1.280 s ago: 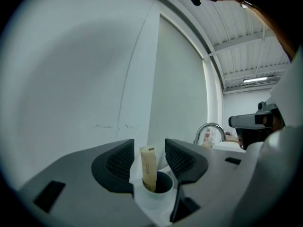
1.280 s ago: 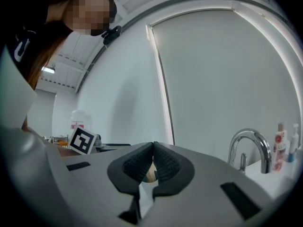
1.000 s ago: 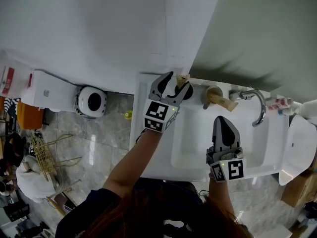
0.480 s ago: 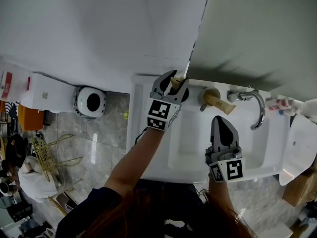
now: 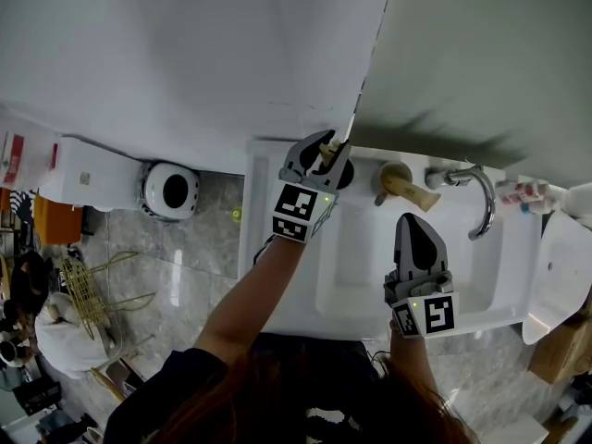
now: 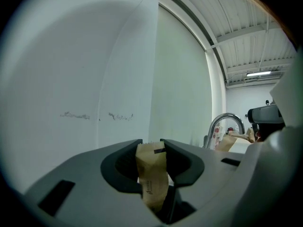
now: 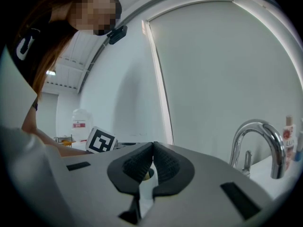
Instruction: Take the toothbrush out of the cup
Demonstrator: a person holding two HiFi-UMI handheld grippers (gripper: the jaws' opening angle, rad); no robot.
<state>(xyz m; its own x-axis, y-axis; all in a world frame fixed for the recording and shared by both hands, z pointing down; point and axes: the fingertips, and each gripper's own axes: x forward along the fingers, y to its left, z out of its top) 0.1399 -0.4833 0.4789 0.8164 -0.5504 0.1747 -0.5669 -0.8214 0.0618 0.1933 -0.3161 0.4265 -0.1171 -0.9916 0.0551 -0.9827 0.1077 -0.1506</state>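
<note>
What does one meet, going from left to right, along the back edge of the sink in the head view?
Left gripper, its tongs just closing on the wrapped toothbrush → tan wrapped item → faucet → small bottles.

Legible text: none. Wrapped toothbrush [image 6: 152, 174], gripped between the jaws of the left gripper [image 6: 150, 143] that have just been closing: dark bar and fine print, unreadable. White jug [image 7: 81, 117], left of the right gripper [image 7: 152, 145]: red label, unreadable; marker cubes [image 5: 298, 213] bear only square codes.
</note>
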